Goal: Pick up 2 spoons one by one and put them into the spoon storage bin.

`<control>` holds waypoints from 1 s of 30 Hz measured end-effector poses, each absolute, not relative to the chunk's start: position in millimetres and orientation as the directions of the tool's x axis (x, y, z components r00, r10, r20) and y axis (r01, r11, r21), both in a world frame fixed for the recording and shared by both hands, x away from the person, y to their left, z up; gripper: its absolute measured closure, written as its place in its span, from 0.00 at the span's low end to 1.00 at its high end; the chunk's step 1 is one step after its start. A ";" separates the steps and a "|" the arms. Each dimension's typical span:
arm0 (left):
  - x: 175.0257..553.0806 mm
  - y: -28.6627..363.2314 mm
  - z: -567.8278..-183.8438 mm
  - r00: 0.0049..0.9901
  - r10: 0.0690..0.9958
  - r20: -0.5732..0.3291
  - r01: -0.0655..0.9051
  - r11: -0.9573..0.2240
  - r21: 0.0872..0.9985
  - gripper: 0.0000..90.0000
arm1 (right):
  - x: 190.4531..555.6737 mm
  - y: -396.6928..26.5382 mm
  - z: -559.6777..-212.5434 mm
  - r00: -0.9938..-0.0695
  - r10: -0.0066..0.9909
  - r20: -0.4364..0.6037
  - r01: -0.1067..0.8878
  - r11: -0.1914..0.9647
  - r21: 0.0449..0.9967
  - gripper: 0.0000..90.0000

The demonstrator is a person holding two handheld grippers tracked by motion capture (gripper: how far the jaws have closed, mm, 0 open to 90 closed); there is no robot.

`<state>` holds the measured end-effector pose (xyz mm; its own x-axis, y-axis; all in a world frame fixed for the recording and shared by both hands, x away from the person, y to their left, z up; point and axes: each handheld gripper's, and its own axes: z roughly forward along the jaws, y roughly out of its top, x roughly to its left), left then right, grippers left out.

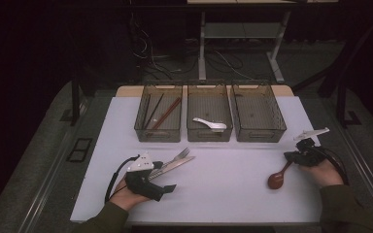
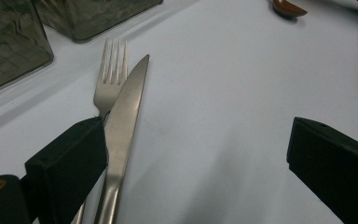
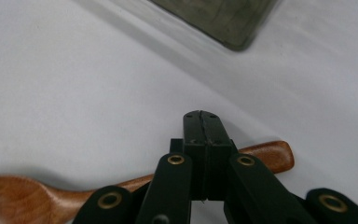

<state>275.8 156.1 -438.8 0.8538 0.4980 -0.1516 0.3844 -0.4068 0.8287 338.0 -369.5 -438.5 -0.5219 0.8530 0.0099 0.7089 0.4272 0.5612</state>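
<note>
high view: we see the left hand-held gripper (image 1: 167, 187) at 7 o'clock on the white surface (image 1: 223, 179), jaws apart, lying just beside the handles of a metal fork (image 1: 178, 156) and knife (image 1: 175, 167) that point toward 2 o'clock. the right hand-held gripper (image 1: 291, 156) sits at 4 o'clock, at the handle end of a wooden spoon (image 1: 277, 178) whose bowl lies toward 7 o'clock from it. three clear bins stand in a row at 12 o'clock: left bin (image 1: 145, 127) holds chopsticks (image 1: 162, 112), middle bin (image 1: 209, 133) holds a white spoon (image 1: 210, 124), right bin (image 1: 260, 133).

left gripper view: we see the jaws wide apart, nothing between the pads. the knife (image 2: 123, 130) runs up toward 12 o'clock just inside the left jaw, overlapping the fork (image 2: 108, 79). bin corners at 10 o'clock, wooden spoon bowl (image 2: 289, 7) at 1 o'clock.

right gripper view: we see the right hand-held gripper (image 3: 202, 126) with jaws pressed together, tips over the wooden spoon (image 3: 265, 156) handle; the handle crosses under them from 8 to 3 o'clock. we cannot tell whether the spoon is pinched. a bin corner (image 3: 223, 23) at 1 o'clock.
</note>
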 end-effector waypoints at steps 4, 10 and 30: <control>275.6 156.0 -438.8 0.855 0.497 -0.149 0.382 -0.408 0.829 0.04 | 330.5 -375.2 -438.2 -0.513 0.858 0.014 0.717 0.419 0.557 0.99; 275.5 155.7 -438.8 0.853 0.499 -0.151 0.384 -0.406 0.829 0.04 | 319.0 -385.6 -437.4 -0.494 0.869 0.025 0.731 0.400 0.552 0.99; 275.4 154.9 -438.9 0.855 0.497 -0.150 0.384 -0.410 0.827 0.04 | 306.1 -363.4 -418.6 -0.681 0.715 0.161 0.623 0.449 0.640 0.68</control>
